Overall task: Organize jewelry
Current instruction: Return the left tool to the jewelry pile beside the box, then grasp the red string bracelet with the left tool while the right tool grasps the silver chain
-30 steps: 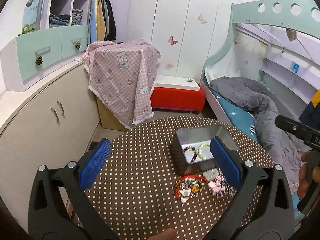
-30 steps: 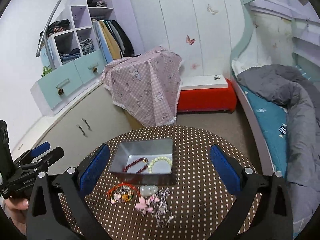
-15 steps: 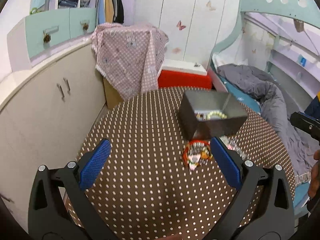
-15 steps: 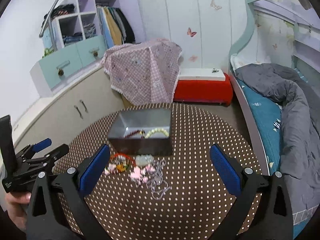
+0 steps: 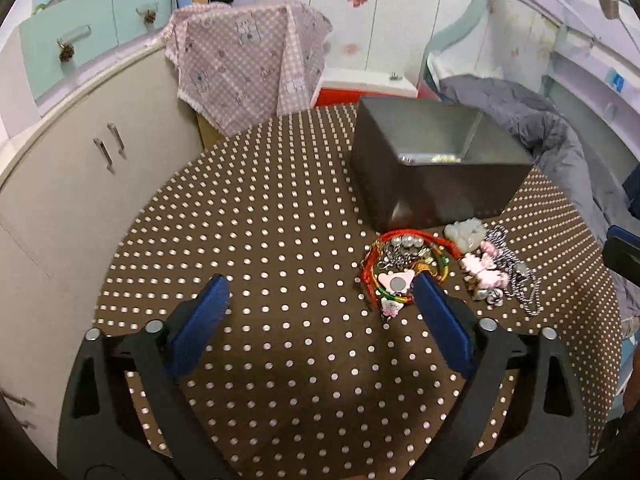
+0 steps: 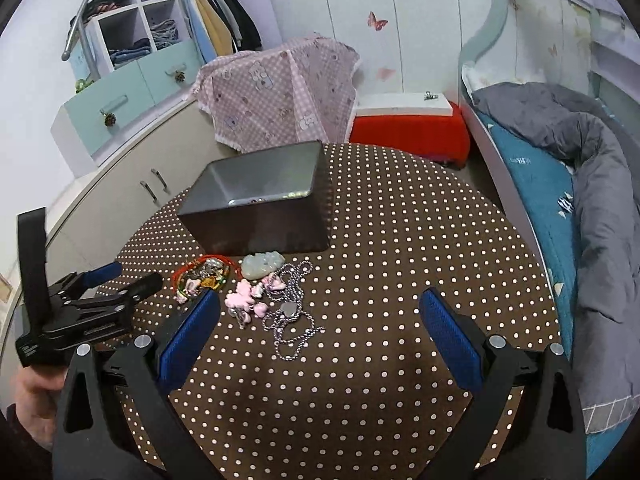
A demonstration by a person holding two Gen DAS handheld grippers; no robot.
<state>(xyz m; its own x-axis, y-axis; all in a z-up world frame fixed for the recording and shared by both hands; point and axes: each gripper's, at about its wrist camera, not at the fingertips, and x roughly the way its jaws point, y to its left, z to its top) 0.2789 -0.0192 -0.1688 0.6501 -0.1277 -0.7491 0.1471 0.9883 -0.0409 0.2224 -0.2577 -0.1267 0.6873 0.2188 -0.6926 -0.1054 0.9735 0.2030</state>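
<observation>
A grey metal box (image 5: pixel 436 168) (image 6: pixel 260 204) stands on the round polka-dot table (image 5: pixel 260 240) (image 6: pixel 400 240), with beads inside. In front of it lies a jewelry pile: a red cord bracelet with charms (image 5: pixel 404 268) (image 6: pixel 202 276), a pale jade pendant (image 5: pixel 466 234) (image 6: pixel 262 266), pink charms (image 5: pixel 484 270) (image 6: pixel 244 300) and a silver bead chain (image 5: pixel 520 280) (image 6: pixel 292 320). My left gripper (image 5: pixel 320 292) is open and empty, its right finger (image 5: pixel 440 324) beside the red bracelet. My right gripper (image 6: pixel 320 312) is open and empty, low over the chain. The left gripper also shows in the right wrist view (image 6: pixel 104 284).
A cream cabinet (image 5: pixel 80 184) curves around the table's left. A pink checked cloth (image 5: pixel 248 56) covers something behind the table. A red and white bench (image 6: pixel 408 124) and a bed with a grey duvet (image 6: pixel 580 184) lie to the right.
Both grippers have come down and forward toward the table; the box and jewelry pile now look much closer. Nothing has been taken hold of.
</observation>
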